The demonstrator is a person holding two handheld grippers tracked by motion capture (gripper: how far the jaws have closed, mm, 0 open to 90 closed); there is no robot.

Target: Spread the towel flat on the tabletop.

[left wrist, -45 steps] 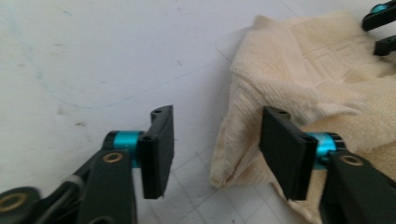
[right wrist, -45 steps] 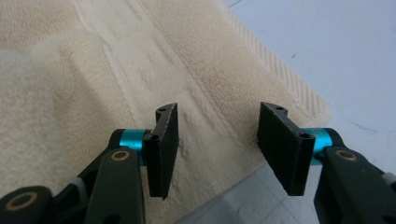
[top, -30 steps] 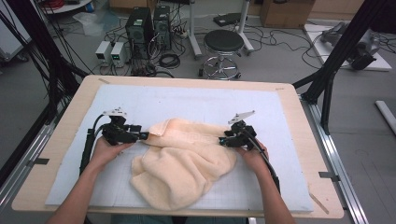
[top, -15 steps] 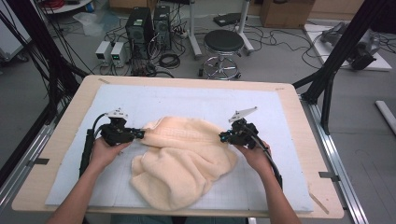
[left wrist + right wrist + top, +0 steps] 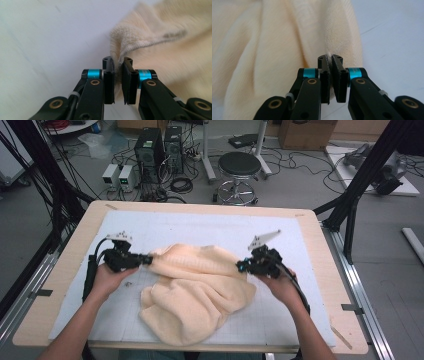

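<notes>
Cream terry towel point(image 5: 195, 290), rumpled, folded

both grippers, left gripper point(image 5: 148, 260) and right gripper point(image 5: 240, 267), have just closed on the towel point(image 5: 200, 295) edge and lifted it.

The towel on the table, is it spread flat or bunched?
Bunched. The towel lies in folds and creases on the table, pinched at one edge by the left gripper and at the other by the right gripper.
</notes>
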